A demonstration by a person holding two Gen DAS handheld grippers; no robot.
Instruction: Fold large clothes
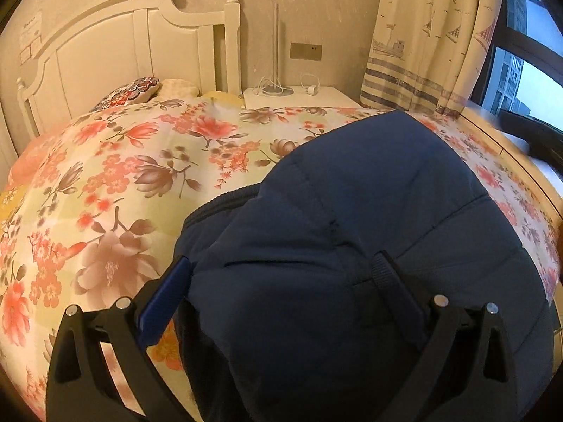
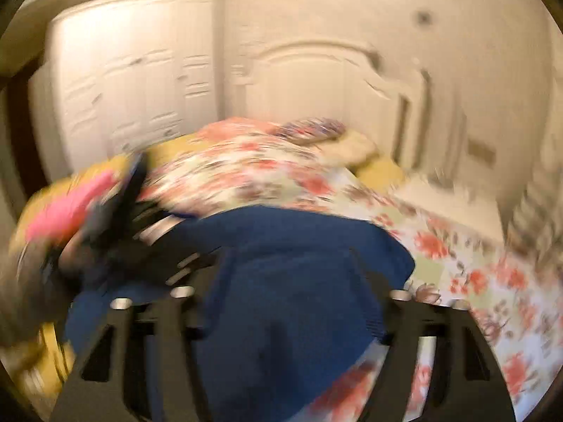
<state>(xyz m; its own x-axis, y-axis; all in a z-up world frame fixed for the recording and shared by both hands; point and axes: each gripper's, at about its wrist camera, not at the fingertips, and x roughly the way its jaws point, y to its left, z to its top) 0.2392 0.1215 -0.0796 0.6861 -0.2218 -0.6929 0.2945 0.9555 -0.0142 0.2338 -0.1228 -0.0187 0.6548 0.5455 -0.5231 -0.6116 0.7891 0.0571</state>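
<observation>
I counted one floral quilted bedspread (image 1: 116,183) under both claws and one padded navy-blue jacket (image 1: 369,211) bunched upon it. My left claw (image 1: 281,281) stood wide, jacket bulging between its fingers; whether it gripped, I could not tell. My right claw (image 2: 281,263), blurred, stood apart over the jacket, its fingertips indistinct.

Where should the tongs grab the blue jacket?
Best bet: the jacket's zipper edge, coming in from the open left side over the quilt. That edge is thin and lifted a little; the puffy middle looks too thick to pinch.
</observation>
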